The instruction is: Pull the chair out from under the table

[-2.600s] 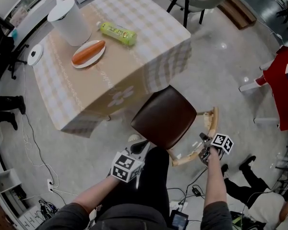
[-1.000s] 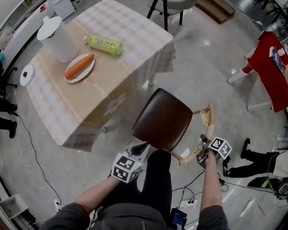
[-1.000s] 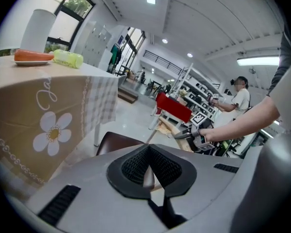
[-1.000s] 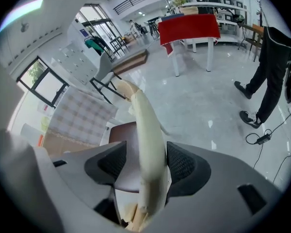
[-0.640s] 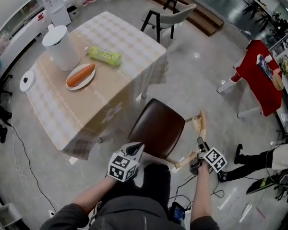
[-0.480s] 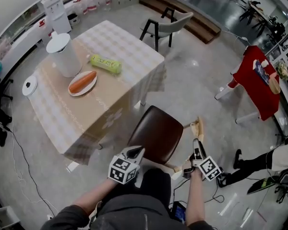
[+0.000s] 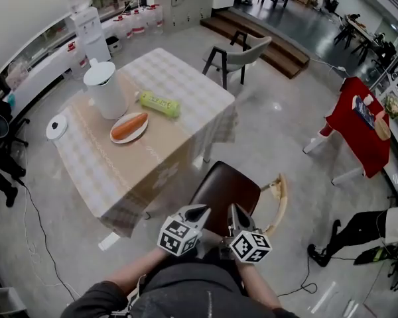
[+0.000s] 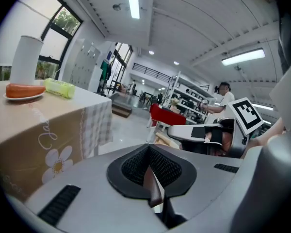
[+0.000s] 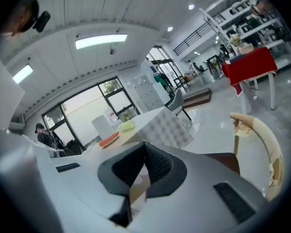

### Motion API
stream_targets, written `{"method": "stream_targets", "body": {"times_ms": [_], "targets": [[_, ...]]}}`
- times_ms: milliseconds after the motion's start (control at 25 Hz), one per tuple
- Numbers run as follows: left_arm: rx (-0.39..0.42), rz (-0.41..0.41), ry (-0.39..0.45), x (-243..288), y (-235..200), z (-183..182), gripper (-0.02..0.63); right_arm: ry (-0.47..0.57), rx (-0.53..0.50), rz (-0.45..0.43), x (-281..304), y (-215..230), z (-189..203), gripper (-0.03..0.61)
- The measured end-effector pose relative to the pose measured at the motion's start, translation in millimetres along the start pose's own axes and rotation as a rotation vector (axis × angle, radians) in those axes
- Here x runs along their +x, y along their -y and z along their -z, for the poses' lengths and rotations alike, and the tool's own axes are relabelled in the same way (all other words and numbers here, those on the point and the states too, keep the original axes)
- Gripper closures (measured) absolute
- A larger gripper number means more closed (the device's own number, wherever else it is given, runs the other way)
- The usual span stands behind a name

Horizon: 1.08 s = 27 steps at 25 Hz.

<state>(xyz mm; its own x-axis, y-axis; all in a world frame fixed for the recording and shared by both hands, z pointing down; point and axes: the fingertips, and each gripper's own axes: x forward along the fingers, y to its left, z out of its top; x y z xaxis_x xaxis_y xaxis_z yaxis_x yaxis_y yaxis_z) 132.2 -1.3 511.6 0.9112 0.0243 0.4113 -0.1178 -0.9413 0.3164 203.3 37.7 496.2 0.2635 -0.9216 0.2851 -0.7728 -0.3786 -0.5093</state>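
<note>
Two chairs: brown-seated chair [image 7: 224, 189], grey chair [image 7: 242, 53]. Two tables: checked table [image 7: 192, 88], red table [image 7: 348, 131]. One white canister [image 7: 105, 91], one plate [image 7: 121, 139], one carrot [image 7: 129, 126], one green packet [image 7: 159, 103], one white disc [image 7: 56, 127]. Two grippers: left gripper [image 7: 198, 212], right gripper [image 7: 233, 211].

A dark brown padded chair [image 7: 224, 189] stands upright at lower centre of the head view, its seat fully out from under the square table draped in a beige checked cloth [image 7: 186, 88] at upper left. Its curved pale wooden backrest [image 7: 280, 201] sits at the seat's right, away from the table's near corner.
</note>
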Motion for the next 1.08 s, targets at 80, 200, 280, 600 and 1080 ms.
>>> {"method": "stream_targets", "body": {"times_ms": [80, 200, 280, 600, 1080], "targets": [[0.004, -0.009, -0.003, -1, -4, 2, 0.604, -0.024, -0.065, 0.010, 1, -3, 2, 0.568], [-0.011, -0.027, -0.001, -2, -9, 2, 0.604, -0.029, -0.065, 0.010, 0, -6, 2, 0.568], [-0.015, -0.027, 0.004, -2, -9, 3, 0.604, -0.035, -0.061, 0.011, -2, -7, 6, 0.568], [-0.010, 0.003, 0.000, 6, -6, 4, 0.604, -0.042, -0.066, 0.062, -9, 5, 8, 0.568], [-0.004, 0.021, 0.005, 6, -1, 4, 0.604, -0.049, -0.026, 0.106, -17, 17, 12, 0.568]]}}
